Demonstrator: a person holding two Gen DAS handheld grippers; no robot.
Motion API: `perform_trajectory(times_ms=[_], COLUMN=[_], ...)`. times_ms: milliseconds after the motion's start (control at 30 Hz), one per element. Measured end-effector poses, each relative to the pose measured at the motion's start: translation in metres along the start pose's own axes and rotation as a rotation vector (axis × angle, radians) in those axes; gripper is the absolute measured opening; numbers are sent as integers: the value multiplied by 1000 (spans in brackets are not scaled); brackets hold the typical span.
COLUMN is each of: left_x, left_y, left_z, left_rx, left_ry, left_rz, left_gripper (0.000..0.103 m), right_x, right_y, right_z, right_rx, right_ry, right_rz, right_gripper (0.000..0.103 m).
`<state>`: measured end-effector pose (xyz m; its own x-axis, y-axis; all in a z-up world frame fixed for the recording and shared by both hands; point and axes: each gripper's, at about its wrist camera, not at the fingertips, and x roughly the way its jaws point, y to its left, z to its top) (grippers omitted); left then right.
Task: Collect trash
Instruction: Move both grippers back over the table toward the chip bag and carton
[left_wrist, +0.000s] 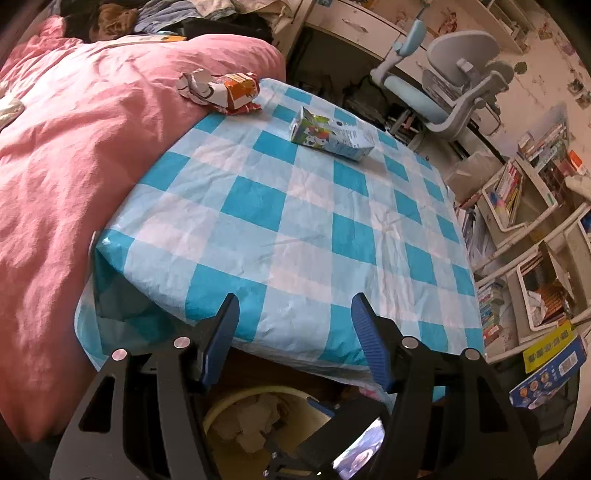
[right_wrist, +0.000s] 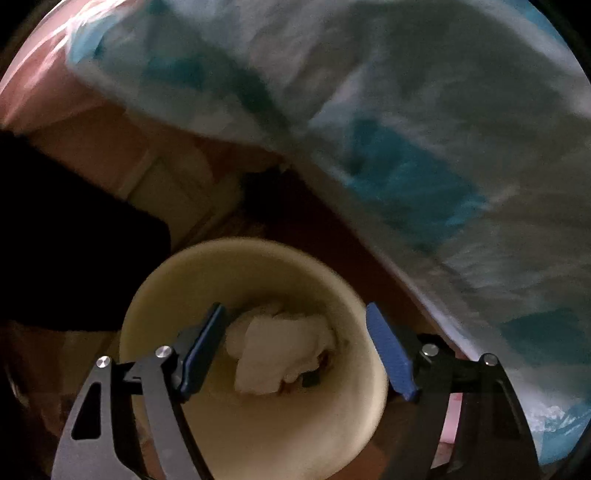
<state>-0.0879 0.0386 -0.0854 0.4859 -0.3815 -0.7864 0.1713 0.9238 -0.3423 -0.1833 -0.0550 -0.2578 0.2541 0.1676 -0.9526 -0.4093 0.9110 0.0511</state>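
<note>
A green and blue drink carton (left_wrist: 330, 136) lies on its side at the far end of the blue-checked table (left_wrist: 295, 221). A crumpled orange and white carton (left_wrist: 221, 90) rests where the pink duvet meets the table's far corner. My left gripper (left_wrist: 295, 297) hovers open over the table's near edge with nothing between its fingers. Below that edge stands a cream bin (left_wrist: 221, 402) holding crumpled white paper (left_wrist: 255, 417). In the right wrist view my right gripper (right_wrist: 294, 306) is open above the bin (right_wrist: 177, 273). It points down at the paper (right_wrist: 280, 350), which lies loose inside.
A pink duvet (left_wrist: 74, 166) covers the bed to the left of the table. A grey and blue office chair (left_wrist: 454, 81) and low shelves packed with books (left_wrist: 517, 206) stand to the right. The tablecloth's hanging edge (right_wrist: 424, 166) drapes close beside the bin.
</note>
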Motion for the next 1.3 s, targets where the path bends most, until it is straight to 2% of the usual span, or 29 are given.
perform_trajectory(times_ms=[100, 200, 400, 533, 600, 667, 733, 833, 900, 1000, 1033, 1133, 1300], left_x=[3, 0, -12, -17, -18, -19, -19, -17, -15, -13, -12, -9, -6], left_y=[-6, -9, -12, -17, -20, -22, -21, -20, -17, -15, -15, -16, -18], left_z=[-1, -2, -1, -1, -1, -2, -2, -2, -2, -2, -2, -2, -3], left_rx=[28, 47, 84, 113, 125, 132, 131, 123, 113, 103, 102, 108, 119], left_ry=[3, -18, -78, -97, -100, -108, -111, -108, -106, -103, -102, -99, -96], left_rz=[22, 51, 127, 144, 148, 155, 163, 174, 185, 192, 193, 198, 201], left_gripper=[63, 67, 80, 85, 87, 89, 90, 91, 92, 92, 92, 93, 93], right_x=[-7, -25, -102, -163, -169, -188, -212, -227, -231, -238, -237, -249, -235], right_y=[16, 19, 16, -4, -15, -40, -56, -78, -87, -103, -102, -88, -86], right_z=[4, 2, -9, -16, -13, 5, 9, 20, 27, 30, 34, 34, 39], right_rx=[-62, -93, -93, -80, -68, -49, -13, 95, 164, 284, 289, 234, 204], right_ry=[5, -30, -210, -370, -430, -509, -590, -674, -692, -651, -661, -658, -642], right_rz=[-19, -47, -157, -285, -324, -369, -413, -426, -405, -352, -326, -346, -348], right_gripper=[75, 75, 79, 85, 88, 90, 93, 94, 95, 95, 95, 95, 95])
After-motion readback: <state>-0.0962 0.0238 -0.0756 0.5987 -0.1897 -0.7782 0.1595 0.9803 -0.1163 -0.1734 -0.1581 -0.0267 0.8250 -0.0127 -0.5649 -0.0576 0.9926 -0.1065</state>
